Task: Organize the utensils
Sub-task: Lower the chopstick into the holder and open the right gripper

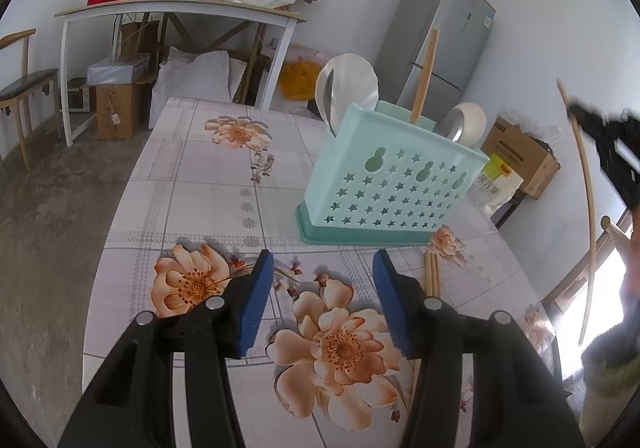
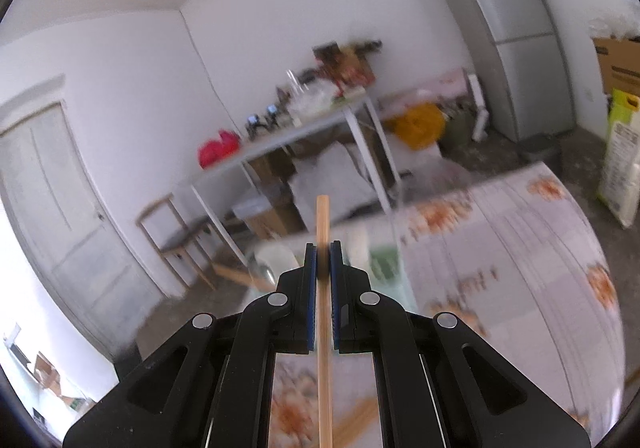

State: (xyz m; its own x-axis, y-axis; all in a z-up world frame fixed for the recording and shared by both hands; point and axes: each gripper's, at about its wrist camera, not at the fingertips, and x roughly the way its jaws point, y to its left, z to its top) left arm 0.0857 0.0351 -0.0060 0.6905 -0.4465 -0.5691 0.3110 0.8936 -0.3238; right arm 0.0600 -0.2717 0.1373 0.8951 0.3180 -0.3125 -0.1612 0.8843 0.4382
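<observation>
A pale green utensil holder (image 1: 390,176) with star holes stands on the flowered table (image 1: 192,188). It holds a wooden chopstick (image 1: 426,76), a white ladle (image 1: 348,84) and metal spoons (image 1: 454,124). More chopsticks (image 1: 432,276) lie flat on the table beside the holder's near right corner. My left gripper (image 1: 323,268) hangs open and empty above the cloth, short of the holder. My right gripper (image 2: 323,248) is shut on one wooden chopstick (image 2: 323,220), lifted above the table; in the left wrist view that right gripper (image 1: 600,144) is blurred at the right edge with its chopstick (image 1: 586,188).
A white side table (image 1: 180,12) piled with clutter stands at the back, boxes and a white sack beneath it. A grey fridge (image 1: 440,32) is behind the holder. A wooden chair (image 1: 24,88) is at left, cardboard boxes (image 1: 520,156) at right, and a door (image 2: 60,216) in the right wrist view.
</observation>
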